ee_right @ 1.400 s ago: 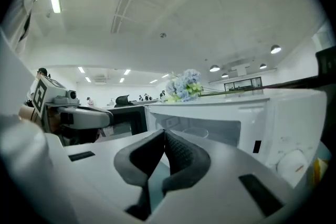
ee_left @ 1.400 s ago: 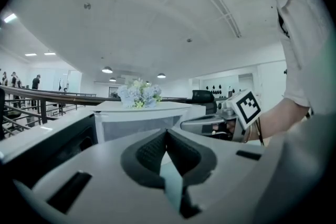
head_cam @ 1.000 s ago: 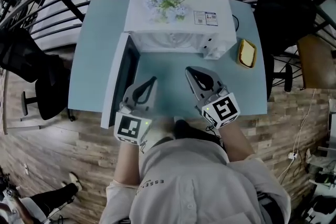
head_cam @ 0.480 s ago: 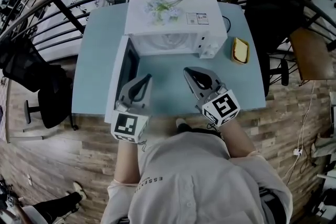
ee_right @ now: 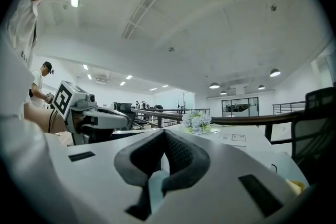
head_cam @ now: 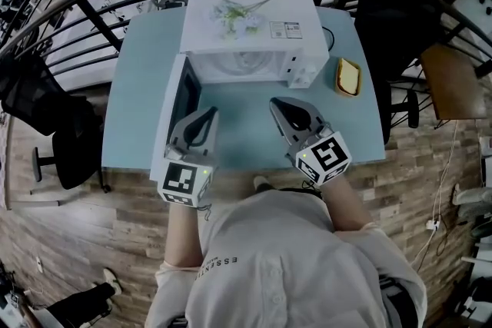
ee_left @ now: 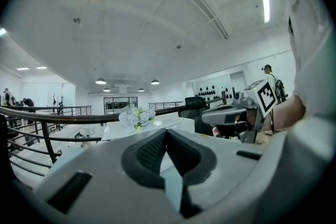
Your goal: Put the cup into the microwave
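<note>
The white microwave stands at the back of the pale blue table, its door swung open to the left and its cavity in sight. No cup shows in any view. My left gripper hovers over the table just in front of the open door, shut and empty. My right gripper hangs beside it in front of the cavity, also shut with nothing held. Both point level toward the microwave. In the left gripper view the jaws meet at the tip, and so do those in the right gripper view.
A bunch of pale flowers lies on top of the microwave. A small yellow dish sits on the table right of it. Black railings curve behind the table, and dark chairs stand at both sides.
Both grippers have risen a little and stayed shut in front of the microwave. The head camera has shifted, so the table sits slightly higher in the picture.
</note>
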